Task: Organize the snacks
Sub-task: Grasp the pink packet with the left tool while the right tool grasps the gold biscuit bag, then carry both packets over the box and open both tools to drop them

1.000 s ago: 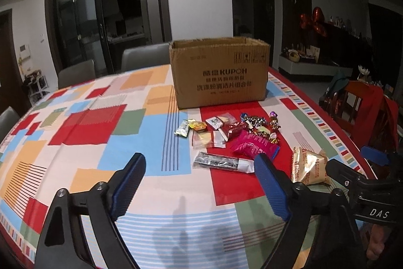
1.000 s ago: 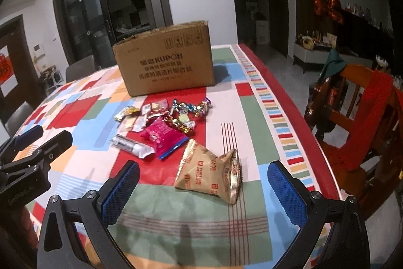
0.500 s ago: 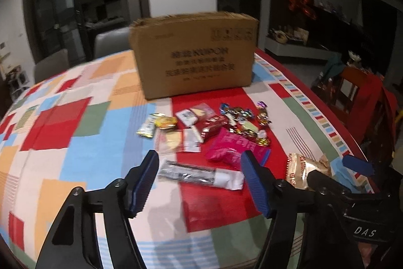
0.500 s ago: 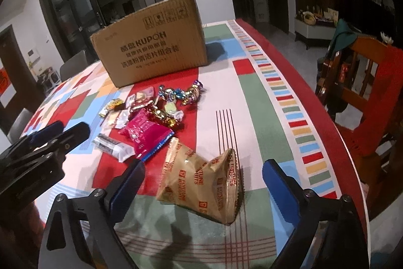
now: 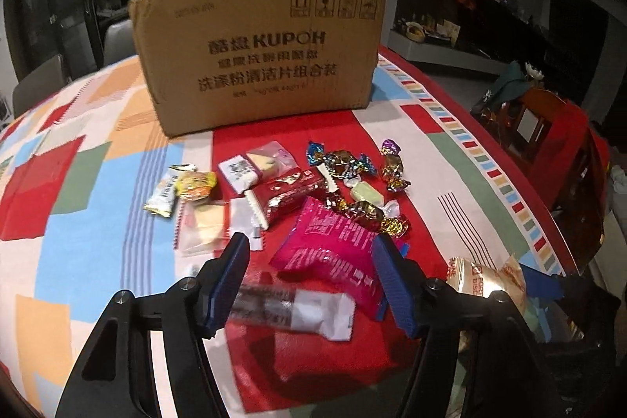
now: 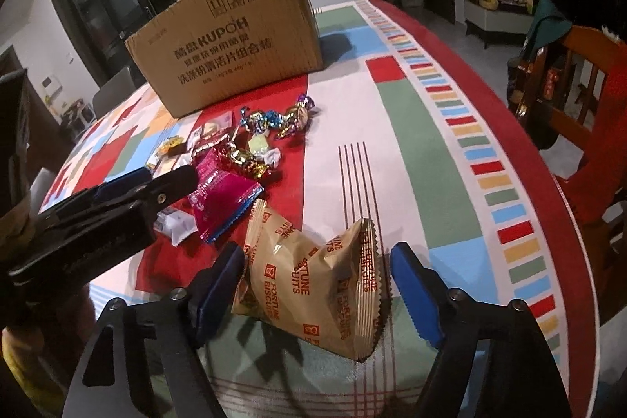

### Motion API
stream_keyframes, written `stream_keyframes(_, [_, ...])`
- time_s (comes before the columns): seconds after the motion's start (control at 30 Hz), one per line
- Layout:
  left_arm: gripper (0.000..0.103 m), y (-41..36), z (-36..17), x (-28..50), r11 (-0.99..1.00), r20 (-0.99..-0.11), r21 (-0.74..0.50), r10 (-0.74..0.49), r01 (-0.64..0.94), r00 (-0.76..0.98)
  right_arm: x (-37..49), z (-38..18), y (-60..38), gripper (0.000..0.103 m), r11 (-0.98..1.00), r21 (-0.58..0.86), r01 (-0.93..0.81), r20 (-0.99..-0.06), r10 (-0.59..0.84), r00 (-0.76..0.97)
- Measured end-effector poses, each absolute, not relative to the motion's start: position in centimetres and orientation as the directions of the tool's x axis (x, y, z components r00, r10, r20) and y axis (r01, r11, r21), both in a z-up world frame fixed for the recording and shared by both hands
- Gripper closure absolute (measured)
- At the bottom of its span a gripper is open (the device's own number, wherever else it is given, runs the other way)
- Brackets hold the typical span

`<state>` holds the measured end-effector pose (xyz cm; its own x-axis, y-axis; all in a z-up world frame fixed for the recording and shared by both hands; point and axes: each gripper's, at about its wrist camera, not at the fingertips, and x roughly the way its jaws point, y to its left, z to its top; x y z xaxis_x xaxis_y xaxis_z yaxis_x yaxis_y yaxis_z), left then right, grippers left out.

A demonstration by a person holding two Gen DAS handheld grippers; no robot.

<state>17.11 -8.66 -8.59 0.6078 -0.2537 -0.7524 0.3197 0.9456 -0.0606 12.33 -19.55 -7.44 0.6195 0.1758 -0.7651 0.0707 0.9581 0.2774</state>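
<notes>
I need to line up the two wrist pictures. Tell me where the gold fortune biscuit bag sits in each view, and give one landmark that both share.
Left wrist view: the gold fortune biscuit bag lies at lower right, partly hidden behind the right gripper.
Right wrist view: it lies at lower centre, between the closing fingers of the right gripper; no clamp visible yet.
Shared landmark: the cardboard box behind the snacks.

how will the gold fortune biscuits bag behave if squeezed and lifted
The gold bag looks puffed with air, so probably light and yielding. Its glossy film may slip or crinkle. Biscuits inside could crack under a hard pinch from the closing right gripper.
</notes>
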Motion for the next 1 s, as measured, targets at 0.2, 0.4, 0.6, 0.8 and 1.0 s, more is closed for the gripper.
stream_keyframes(0.2, [0.038,-9.4,-9.6,18.3,0.943,-0.775,-0.079,-0.263,0.324,0.575,12.9,-7.5,-19.4,0.034,0.964,0.261,0.056,-0.763,0.17,0.624])
stream_keyframes(0.4, [0.038,-9.6,-10.3,19.0,0.94,-0.788,-0.119,-0.284,0.319,0.545,13.4,-7.6,-19.4,0.045,0.97,0.237,0.051,-0.759,0.152,0.633])
stream_keyframes(0.6, [0.05,-9.4,-10.7,19.1,0.931,-0.788,-0.179,-0.33,0.319,0.52,13.8,-7.6,-19.5,0.055,0.968,0.249,0.043,-0.753,0.165,0.636])
stream_keyframes(0.8, [0.054,-9.3,-10.3,18.6,0.927,-0.781,-0.182,-0.339,0.328,0.525,13.6,-7.2,-19.4,0.057,0.968,0.247,0.038,-0.743,0.164,0.648])
stream_keyframes(1.0, [0.059,-9.2,-9.2,17.6,0.928,-0.761,-0.156,-0.332,0.339,0.557,13.2,-5.8,-19.4,0.057,0.97,0.24,0.032,-0.716,0.154,0.681])
